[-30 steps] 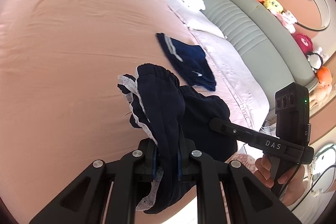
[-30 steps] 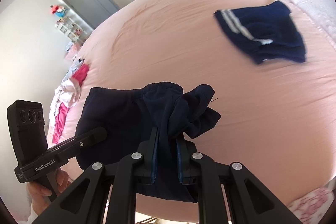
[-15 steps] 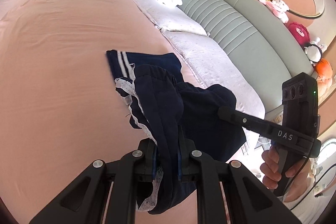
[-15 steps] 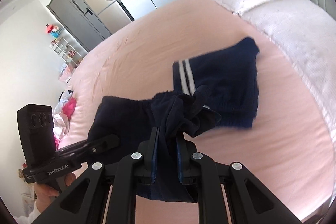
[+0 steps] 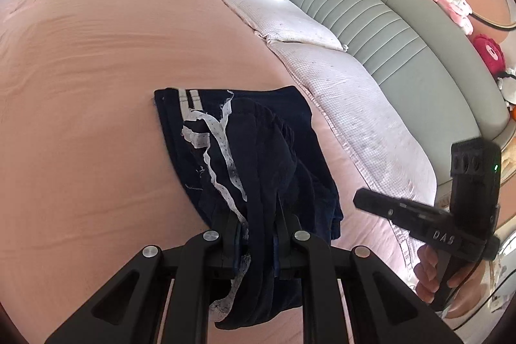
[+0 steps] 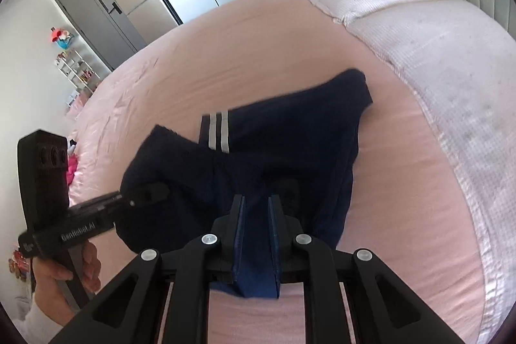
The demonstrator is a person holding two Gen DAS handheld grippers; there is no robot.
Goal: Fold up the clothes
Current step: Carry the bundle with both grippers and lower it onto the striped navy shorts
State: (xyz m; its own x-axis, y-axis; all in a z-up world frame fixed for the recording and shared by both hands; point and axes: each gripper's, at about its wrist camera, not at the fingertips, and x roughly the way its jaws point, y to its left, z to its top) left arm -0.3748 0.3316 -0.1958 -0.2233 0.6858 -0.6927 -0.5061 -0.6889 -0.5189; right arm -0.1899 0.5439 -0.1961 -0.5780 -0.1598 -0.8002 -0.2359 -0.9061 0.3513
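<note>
Dark navy garment (image 5: 271,170) with white lace trim bunched over striped navy shorts (image 5: 180,105) on the pink bedsheet (image 5: 80,86), just beside the pale quilted pillows (image 5: 348,92). Pinched in the left gripper (image 5: 258,234): fingers (image 5: 230,234) nearly closed, a thick fold of navy cloth and a strip of lace clamped between the pads, a loose end hanging out below them. Seen from the right wrist, the same garment (image 6: 200,179) spread across the lower part of the striped shorts (image 6: 290,124), with the two white stripes showing just past its far edge. Right gripper (image 6: 256,234) with fingers (image 6: 277,234) a narrow gap apart, parallel, navy cloth filling the gap and lying under the tips; whether pressed tight or merely resting there, cannot tell. Both grippers low over the cloth, side by side, the other tool's handle visible at the edge of each view.
</note>
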